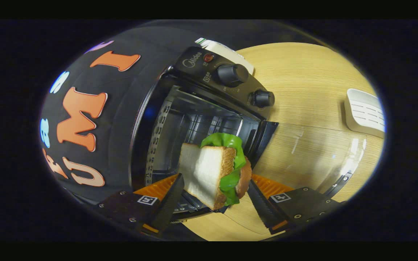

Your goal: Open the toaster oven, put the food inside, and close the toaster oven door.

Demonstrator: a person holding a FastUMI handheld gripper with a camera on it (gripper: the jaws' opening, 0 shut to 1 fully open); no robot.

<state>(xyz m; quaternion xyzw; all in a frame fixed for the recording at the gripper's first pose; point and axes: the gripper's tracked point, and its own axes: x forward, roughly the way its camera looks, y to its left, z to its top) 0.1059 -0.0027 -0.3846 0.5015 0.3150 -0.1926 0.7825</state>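
Note:
My gripper [215, 183] is shut on a sandwich [209, 170] made of white bread, green lettuce and a brown patty; one finger presses the bread side and the other the patty side. The view is rolled sideways. The black toaster oven [194, 65] stands just ahead with its door open, and its dark cavity [198, 119] with wire rack rails lies right behind the sandwich. The glass door [314, 156] is swung fully down over the wooden table, its handle [339, 181] at the far end. The sandwich hangs at the mouth of the cavity, near the door's hinge.
Two black knobs [230, 74] [263, 98] and a red lamp [208, 57] sit on the oven's control panel. A white slotted object [365, 112] lies on the light wooden table [303, 72] beyond the door. The booth's black cloth wall stands behind the oven.

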